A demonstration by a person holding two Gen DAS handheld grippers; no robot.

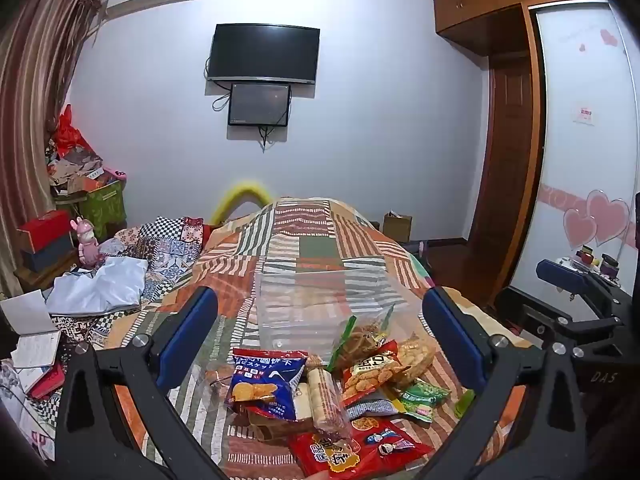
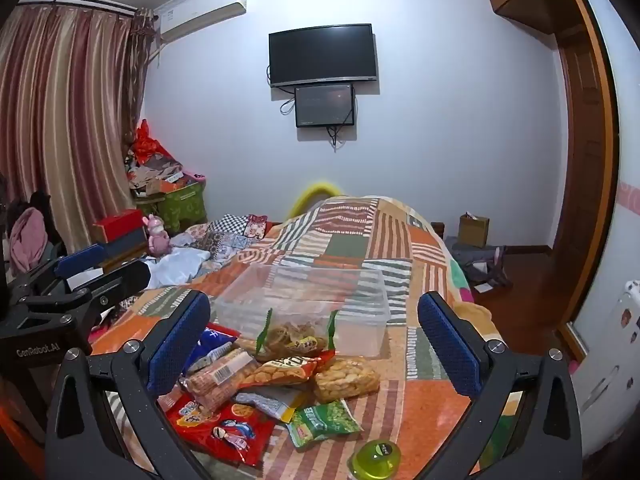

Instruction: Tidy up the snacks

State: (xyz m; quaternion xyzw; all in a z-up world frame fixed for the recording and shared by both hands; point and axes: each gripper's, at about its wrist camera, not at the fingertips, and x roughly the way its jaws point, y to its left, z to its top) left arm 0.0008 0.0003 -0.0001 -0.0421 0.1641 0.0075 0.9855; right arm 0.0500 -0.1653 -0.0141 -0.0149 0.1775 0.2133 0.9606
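Snack packets (image 2: 280, 376) were glossy, crinkled plastic film. Storage box (image 2: 320, 300) was clear smooth plastic. Bed quilt (image 1: 312, 240) was matt patchwork cloth. Gripper pads (image 2: 452, 344) looked textured blue rubber on matt black plastic; wardrobe (image 1: 500, 120) polished wood.

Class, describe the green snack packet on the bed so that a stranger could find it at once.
Start at the clear plastic box on the patchwork quilt. In front of it lies a heap of snack packets; the green snack packet lies flat at the heap's near right edge, beside a round lime-green lid. It is the only all-green bag.
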